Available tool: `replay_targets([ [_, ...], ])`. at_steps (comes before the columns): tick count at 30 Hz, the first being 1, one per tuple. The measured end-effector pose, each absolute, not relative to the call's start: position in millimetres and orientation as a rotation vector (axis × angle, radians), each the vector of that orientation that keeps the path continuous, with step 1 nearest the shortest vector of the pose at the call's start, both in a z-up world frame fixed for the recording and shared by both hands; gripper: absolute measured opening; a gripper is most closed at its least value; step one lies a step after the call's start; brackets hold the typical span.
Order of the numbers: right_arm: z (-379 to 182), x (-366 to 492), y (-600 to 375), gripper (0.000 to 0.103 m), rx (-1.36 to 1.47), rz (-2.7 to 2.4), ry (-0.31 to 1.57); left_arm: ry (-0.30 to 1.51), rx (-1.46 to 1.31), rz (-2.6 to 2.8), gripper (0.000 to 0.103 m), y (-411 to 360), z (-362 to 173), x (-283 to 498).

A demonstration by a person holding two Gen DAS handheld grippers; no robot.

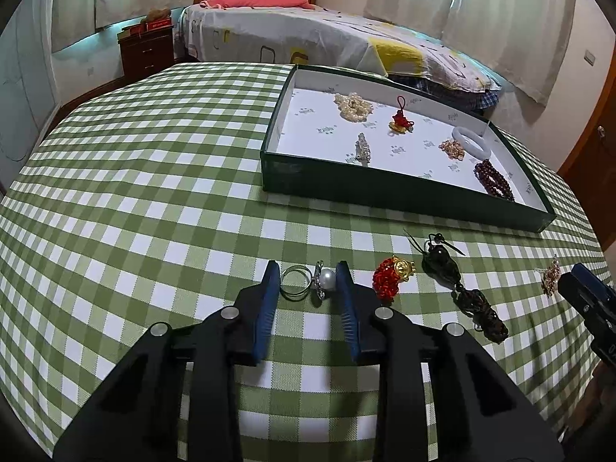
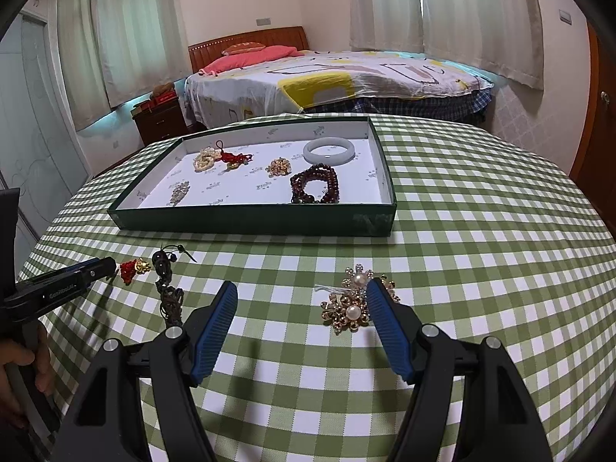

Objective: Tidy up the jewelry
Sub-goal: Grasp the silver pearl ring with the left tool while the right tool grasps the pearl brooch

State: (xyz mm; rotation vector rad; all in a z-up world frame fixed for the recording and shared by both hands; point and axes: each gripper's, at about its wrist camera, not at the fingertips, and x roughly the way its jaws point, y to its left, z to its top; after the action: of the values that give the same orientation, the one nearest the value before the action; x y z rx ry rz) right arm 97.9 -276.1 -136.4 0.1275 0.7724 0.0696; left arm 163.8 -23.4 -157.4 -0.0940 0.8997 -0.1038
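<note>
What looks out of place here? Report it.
Four pieces lie loose on the checked cloth outside the green tray: pearl ring, red-gold charm, dark tasselled pendant, gold pearl brooch. Nothing looks damaged.

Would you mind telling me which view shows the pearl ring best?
The left wrist view: the pearl ring lies in full sight between the left gripper's open fingers. The right wrist view does not show it.

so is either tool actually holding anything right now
Nothing is held. The left tool is open around the pearl ring, which lies on the tablecloth. The right tool is open beside the gold brooch.
</note>
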Motion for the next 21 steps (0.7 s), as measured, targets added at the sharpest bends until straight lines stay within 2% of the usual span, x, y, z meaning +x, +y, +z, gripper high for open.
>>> replay_targets([
  [21, -131.7, 100.8, -280.3, 0.068, 0.115, 0.056, 0.775, 0.838, -0.126, -0.063, 0.029, 2.2, -138.6, 144.8],
])
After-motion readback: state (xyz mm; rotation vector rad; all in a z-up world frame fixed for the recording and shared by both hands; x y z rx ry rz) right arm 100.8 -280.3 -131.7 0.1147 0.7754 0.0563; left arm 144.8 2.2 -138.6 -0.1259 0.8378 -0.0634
